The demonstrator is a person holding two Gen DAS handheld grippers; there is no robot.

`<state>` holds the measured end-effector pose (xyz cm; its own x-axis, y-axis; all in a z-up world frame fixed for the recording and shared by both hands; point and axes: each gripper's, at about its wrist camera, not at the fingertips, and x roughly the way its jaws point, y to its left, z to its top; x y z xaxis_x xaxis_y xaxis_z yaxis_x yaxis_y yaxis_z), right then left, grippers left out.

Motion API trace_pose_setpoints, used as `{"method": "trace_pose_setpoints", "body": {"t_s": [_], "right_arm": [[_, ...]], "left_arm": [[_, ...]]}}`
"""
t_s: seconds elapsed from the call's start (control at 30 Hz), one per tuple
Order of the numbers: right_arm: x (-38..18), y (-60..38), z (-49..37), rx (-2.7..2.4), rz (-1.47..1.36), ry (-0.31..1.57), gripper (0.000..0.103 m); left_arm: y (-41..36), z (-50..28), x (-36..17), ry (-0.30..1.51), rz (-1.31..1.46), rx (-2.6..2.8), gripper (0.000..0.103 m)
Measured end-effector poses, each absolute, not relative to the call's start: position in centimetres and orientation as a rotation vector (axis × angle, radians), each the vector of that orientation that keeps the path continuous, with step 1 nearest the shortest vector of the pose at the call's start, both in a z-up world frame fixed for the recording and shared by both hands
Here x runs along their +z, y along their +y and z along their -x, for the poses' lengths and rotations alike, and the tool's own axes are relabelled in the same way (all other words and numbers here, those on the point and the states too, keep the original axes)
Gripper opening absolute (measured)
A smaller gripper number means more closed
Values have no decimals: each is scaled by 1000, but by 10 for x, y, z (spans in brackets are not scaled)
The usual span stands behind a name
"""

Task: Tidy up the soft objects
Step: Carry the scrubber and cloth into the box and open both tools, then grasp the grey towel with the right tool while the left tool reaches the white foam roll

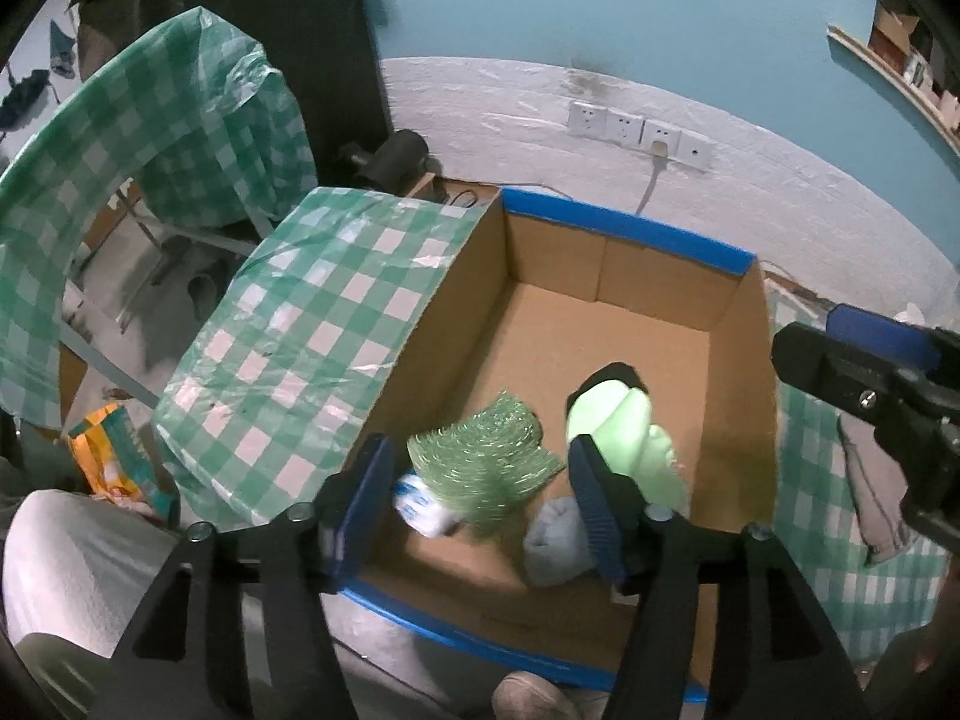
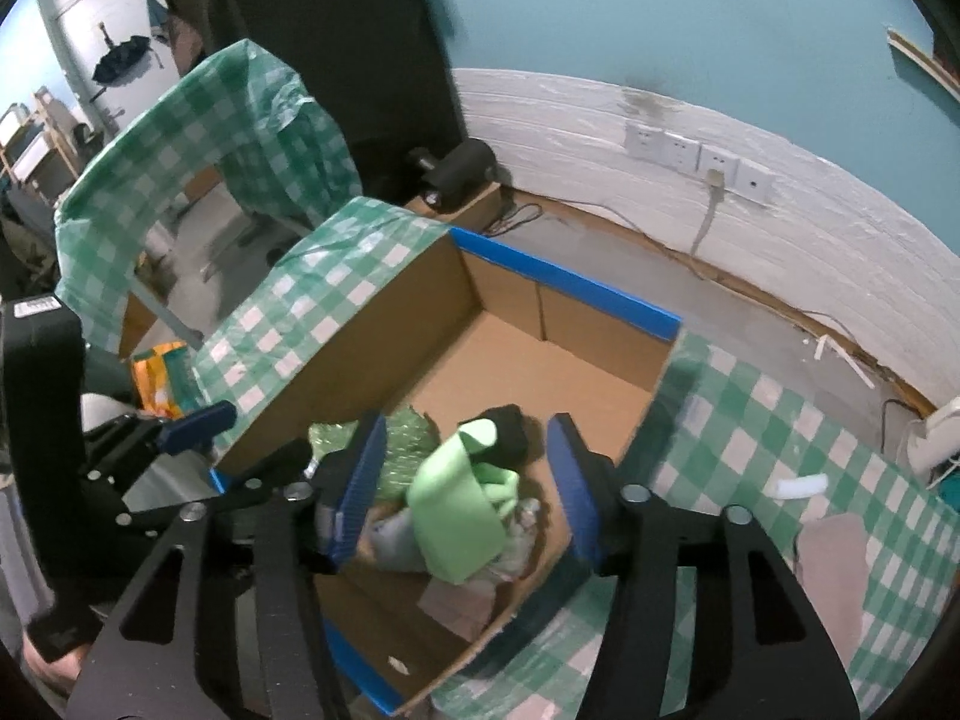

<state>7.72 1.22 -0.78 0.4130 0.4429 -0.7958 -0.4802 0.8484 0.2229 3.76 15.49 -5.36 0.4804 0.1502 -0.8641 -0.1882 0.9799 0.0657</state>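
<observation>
An open cardboard box [image 1: 624,228] with a blue-taped rim holds several soft things. A shiny green mesh puff [image 1: 486,468] lies below my left gripper [image 1: 480,504], whose pads stand apart and clear of it. Beside the puff are a pale green cloth [image 1: 624,432], a black piece [image 1: 618,375], a grey-blue bundle [image 1: 555,540] and a white-and-blue packet [image 1: 420,504]. In the right wrist view my right gripper [image 2: 465,489] hangs open over the box [image 2: 564,285], with the pale green cloth [image 2: 462,510] loose between its fingers and touching neither pad.
Green-checked plastic sheets [image 1: 312,324] [image 2: 780,438] cover the surfaces on both sides of the box. A grey cloth [image 2: 834,570] and a small white roll [image 2: 798,487] lie on the right sheet. An orange packet [image 1: 108,450] sits at the left. A wall with sockets [image 1: 642,129] stands behind.
</observation>
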Motion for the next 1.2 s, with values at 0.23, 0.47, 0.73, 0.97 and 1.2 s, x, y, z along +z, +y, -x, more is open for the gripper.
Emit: {"method": "trace_pose_setpoints", "body": {"t_s": [0.23,0.47,0.73,0.97,1.2], "right_arm": [[-9,-10,-75,546,39,986,59],[-9,-40,-70,490,25,985,60],[-12,-86,-66,416,5,990,61],[-17,-129,-63,346,-30,996,61],[-30,-171,-57,268,-47,1016,61]], "left_arm": [[140,-37,-45,1022,35,166,70],[118,-37,-39,1003,8,123,76],[79,-39,-39,997,-59,62,79],[43,-39,-41,997,-108,2,81],[7,-42,-52,1026,-165,-47,82]]}}
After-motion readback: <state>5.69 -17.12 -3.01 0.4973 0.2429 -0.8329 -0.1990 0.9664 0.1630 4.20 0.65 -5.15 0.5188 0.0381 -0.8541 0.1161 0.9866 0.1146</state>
